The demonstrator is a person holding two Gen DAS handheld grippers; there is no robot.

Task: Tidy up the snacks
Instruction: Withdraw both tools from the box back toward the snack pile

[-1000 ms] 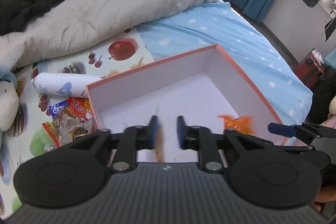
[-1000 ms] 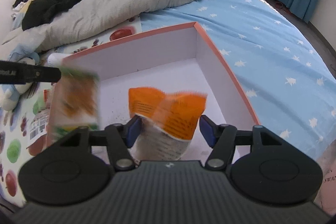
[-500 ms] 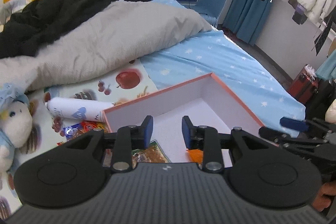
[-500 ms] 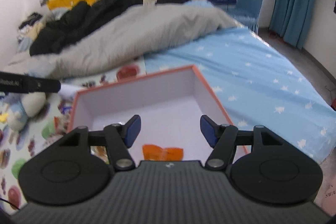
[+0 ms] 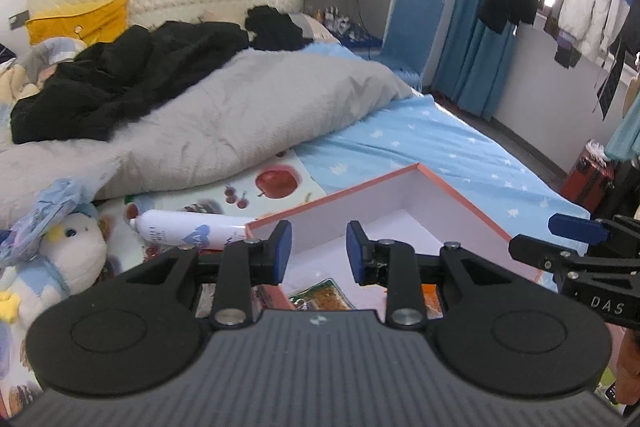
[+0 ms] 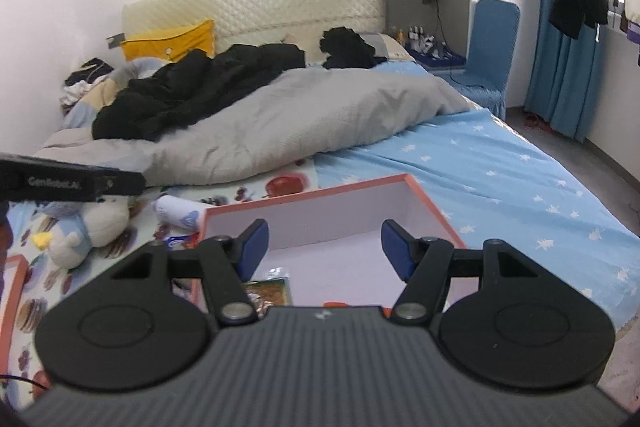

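Both packets dropped into box (image 6: 432, 211) — grippers lifted away, empty.

Only two bits are readable: "DAS" in pale letters on the black right gripper (image 5: 576, 231), beside the salmon-rimmed cardboard box (image 5: 464, 193), and "GenRobot.AI" on the black left gripper (image 6: 72, 183). The white spray can's (image 5: 188, 229) lettering is too blurry.

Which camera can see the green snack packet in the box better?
The left wrist view: the green snack packet lies in the box, mostly visible between the open fingers. In the right wrist view, the packet is half hidden by a finger and the gripper body.
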